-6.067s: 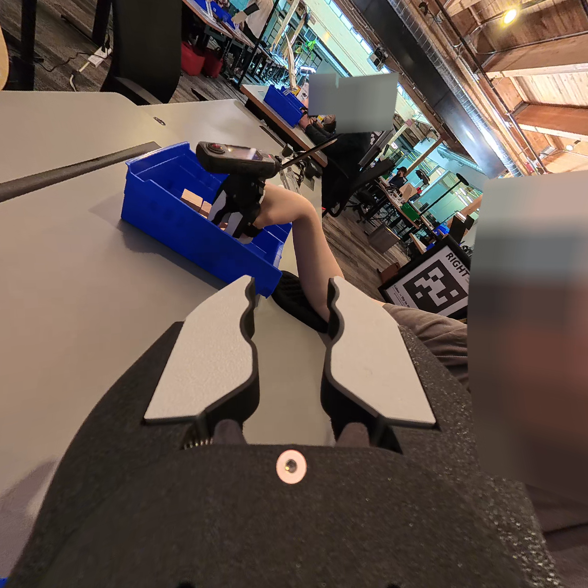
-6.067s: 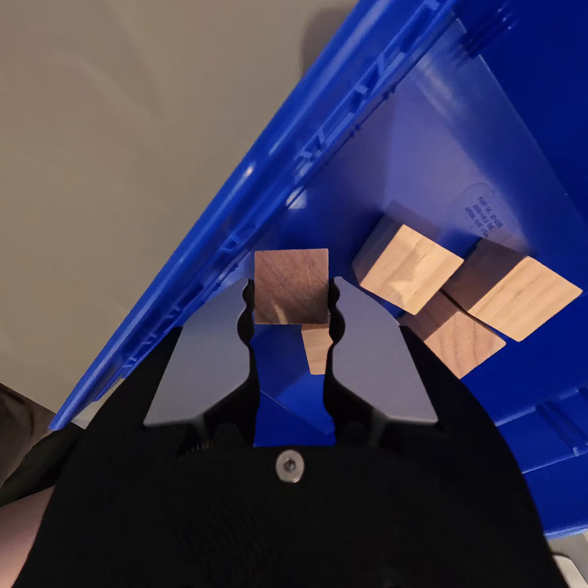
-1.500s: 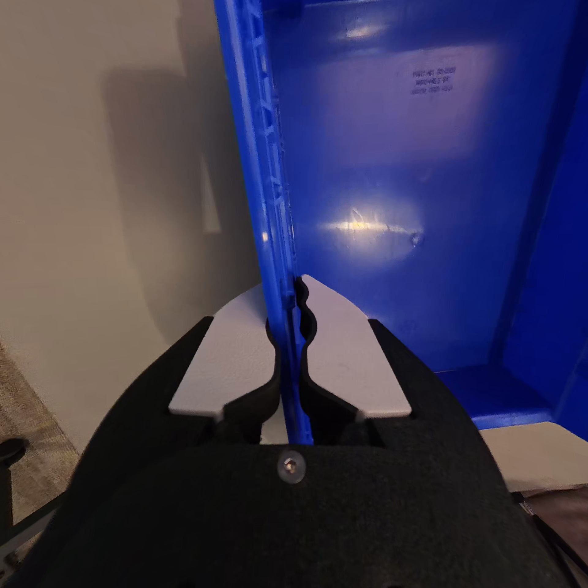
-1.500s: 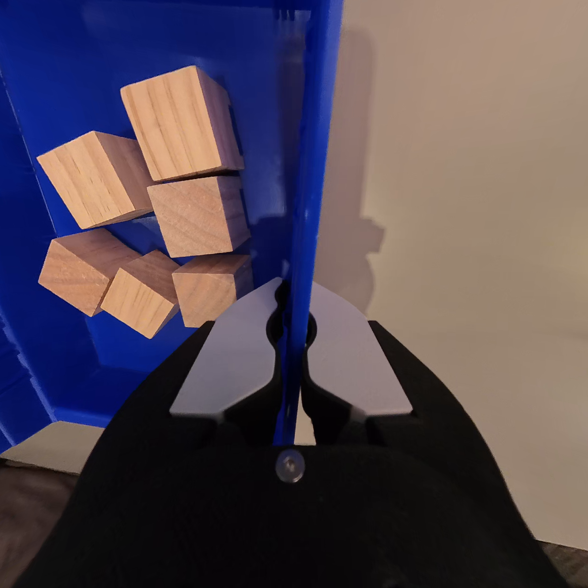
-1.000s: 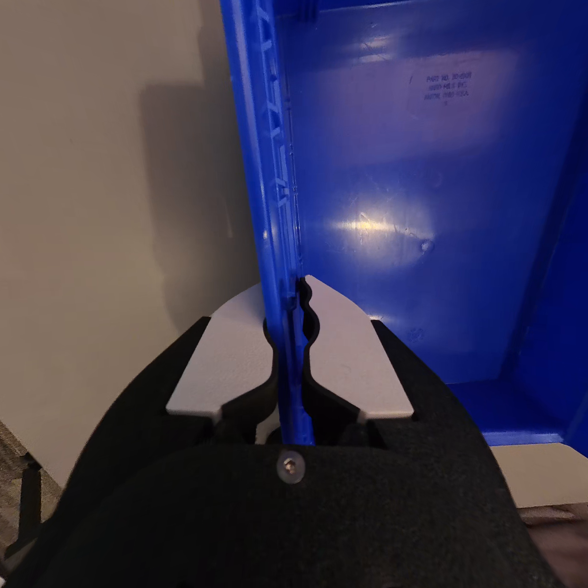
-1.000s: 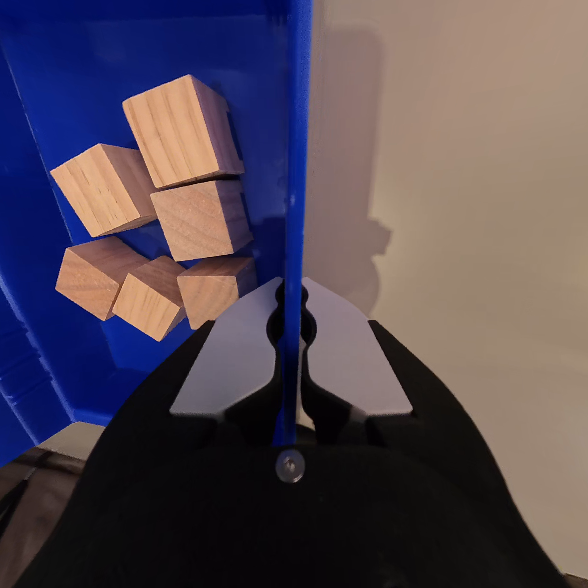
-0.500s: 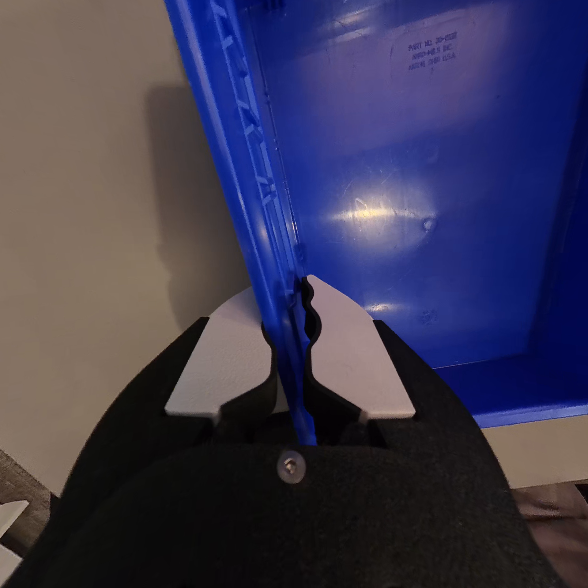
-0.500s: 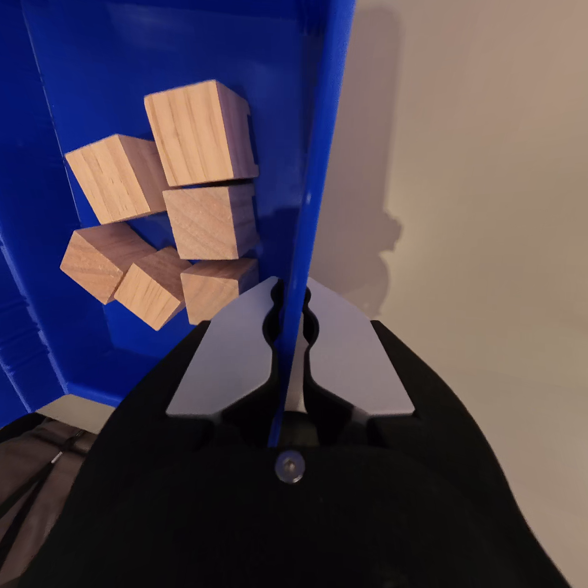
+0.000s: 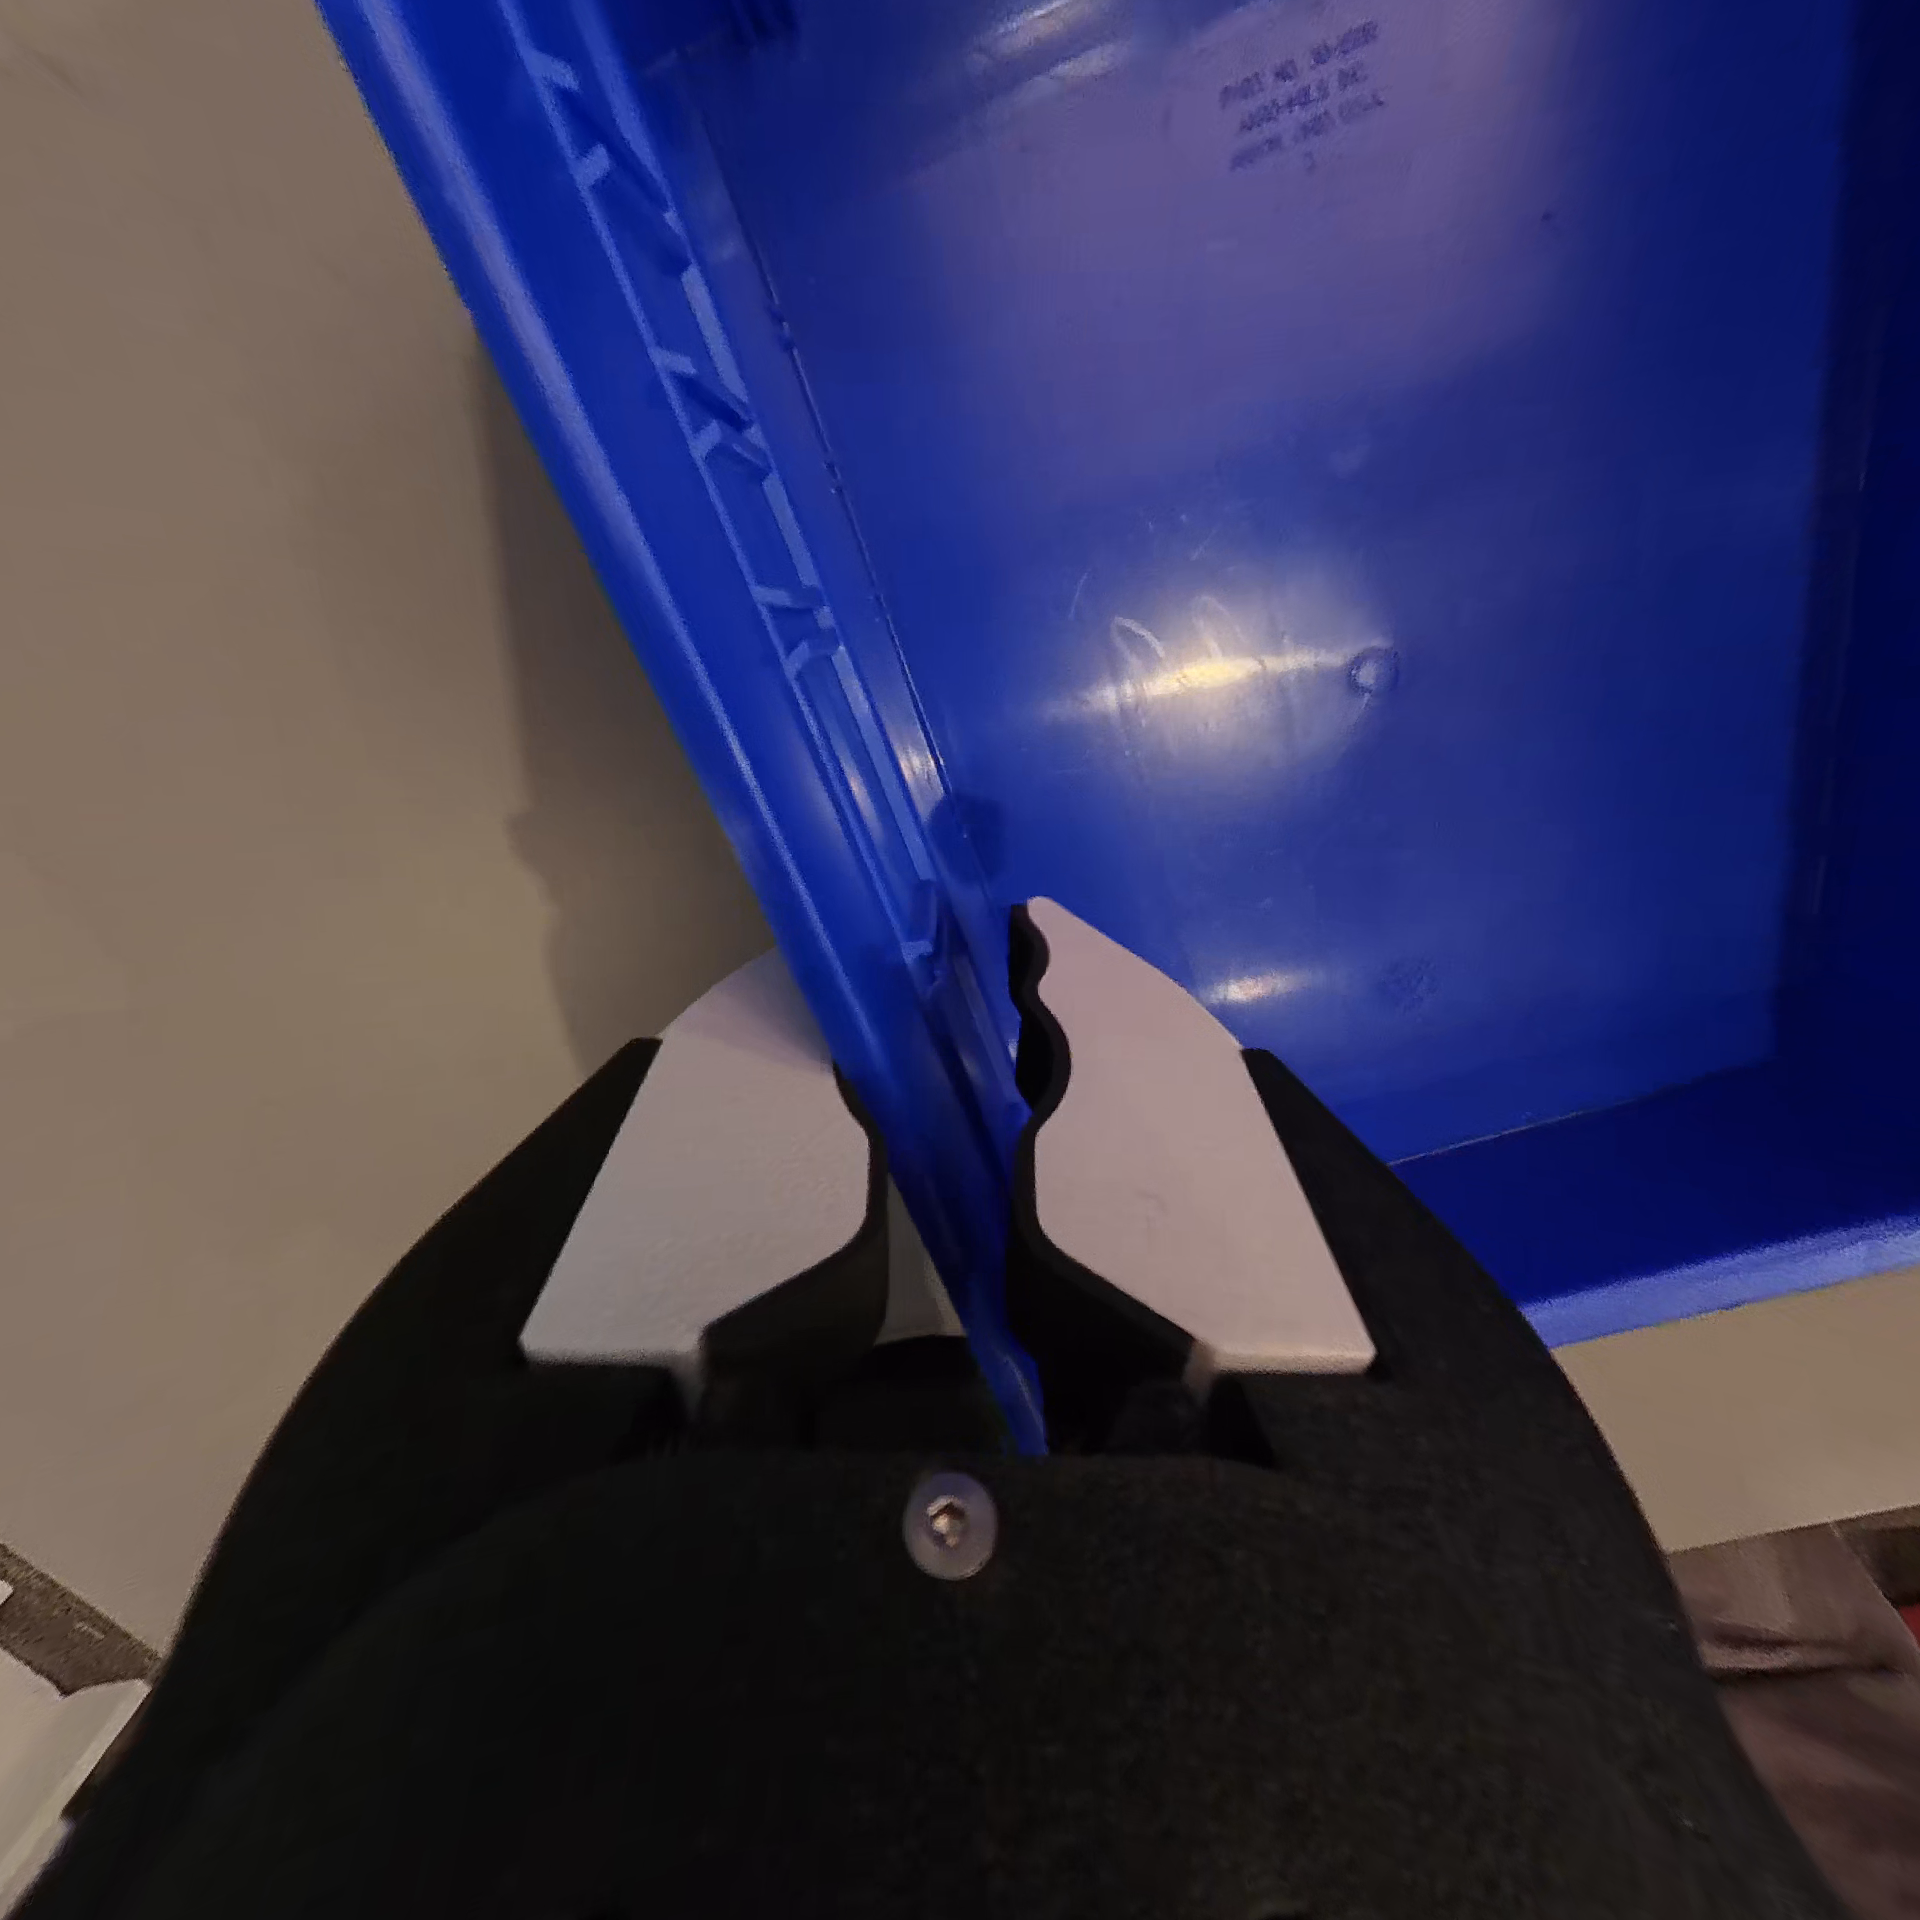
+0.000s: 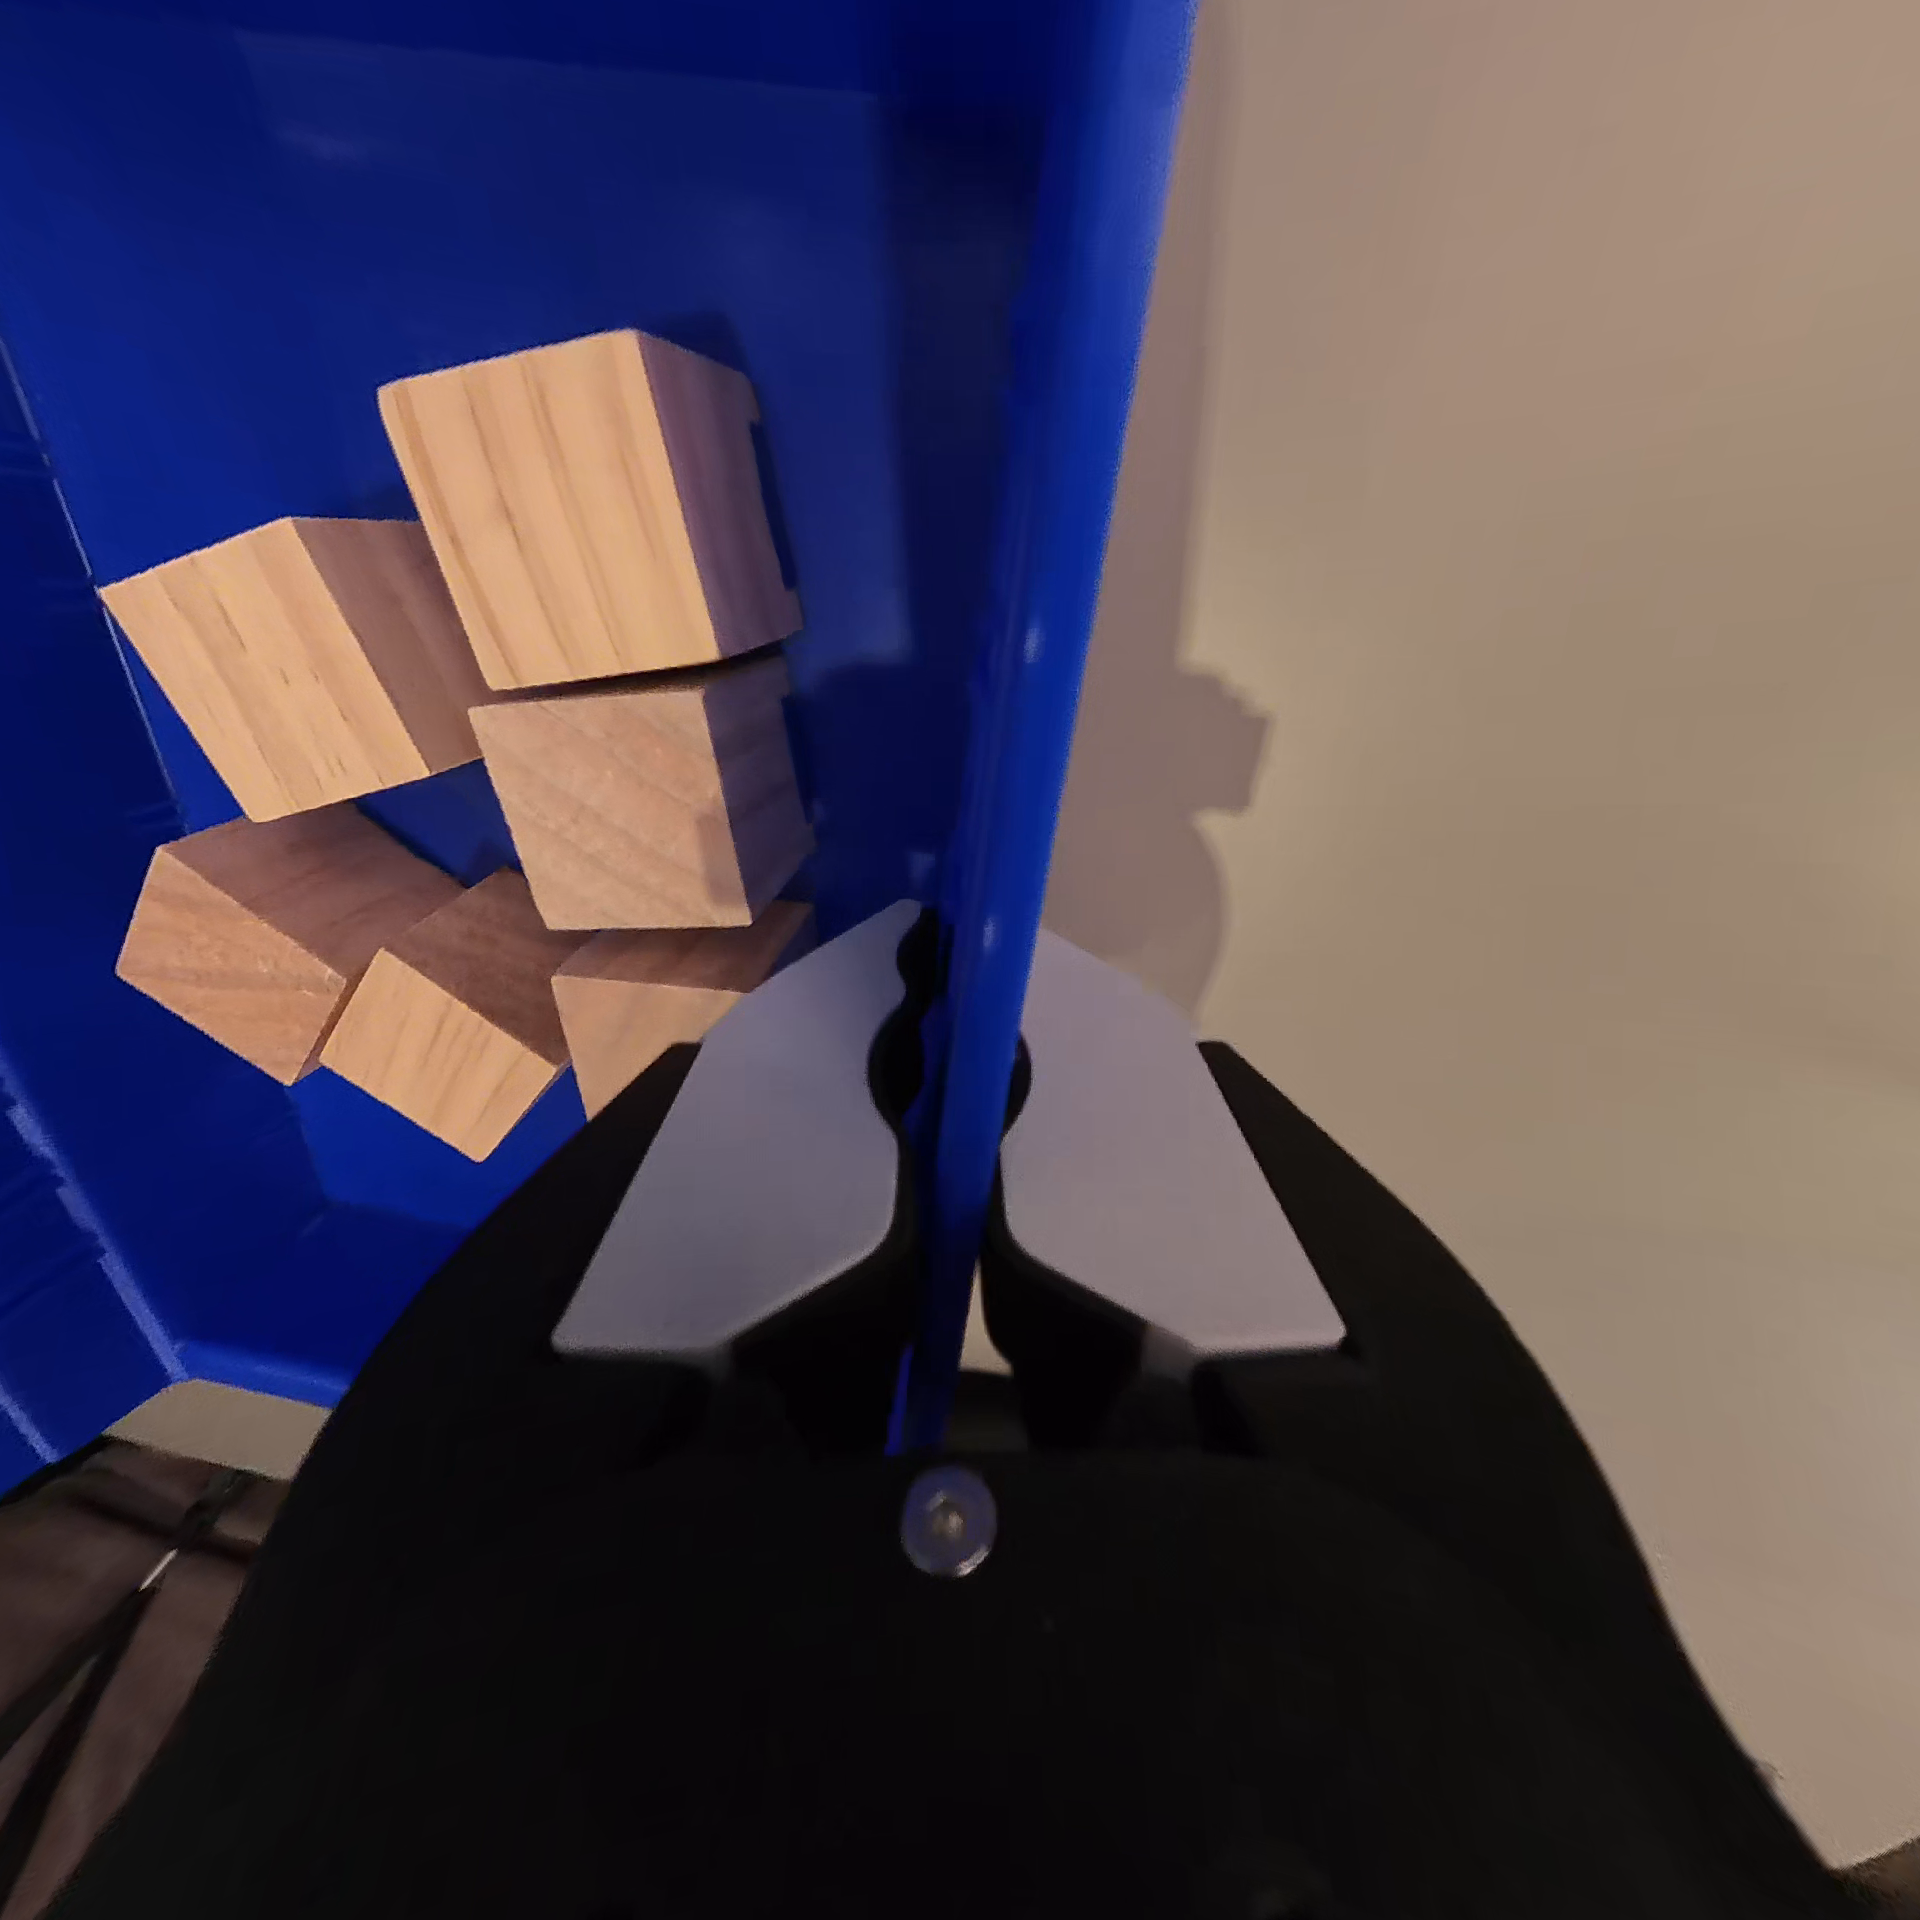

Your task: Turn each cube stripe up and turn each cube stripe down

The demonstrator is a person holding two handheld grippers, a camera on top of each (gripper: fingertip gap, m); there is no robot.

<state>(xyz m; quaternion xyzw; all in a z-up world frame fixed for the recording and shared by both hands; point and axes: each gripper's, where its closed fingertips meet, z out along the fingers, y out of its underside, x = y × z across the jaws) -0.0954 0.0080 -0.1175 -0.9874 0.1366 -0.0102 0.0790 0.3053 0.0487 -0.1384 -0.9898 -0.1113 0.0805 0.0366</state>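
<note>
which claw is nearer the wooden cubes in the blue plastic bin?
Right claw: clamped on the bin wall beside the wooden cubes. Left claw grips a wall with no cubes in view.

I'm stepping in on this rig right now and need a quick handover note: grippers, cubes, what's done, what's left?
Left gripper: shut on the bin wall, one finger inside, one outside.
Right gripper: shut on the opposite wall the same way.
Cubes: six wooden ones clustered inside the bin near the right gripper, some leaning on each other. The end of the bin that the left gripper sees is bare.
Table: the bin sits near its edge.
Done: cannot tell; no stripe is plainly visible on any cube from here.
Left: probably release the bin, then check and turn each cube.
</note>
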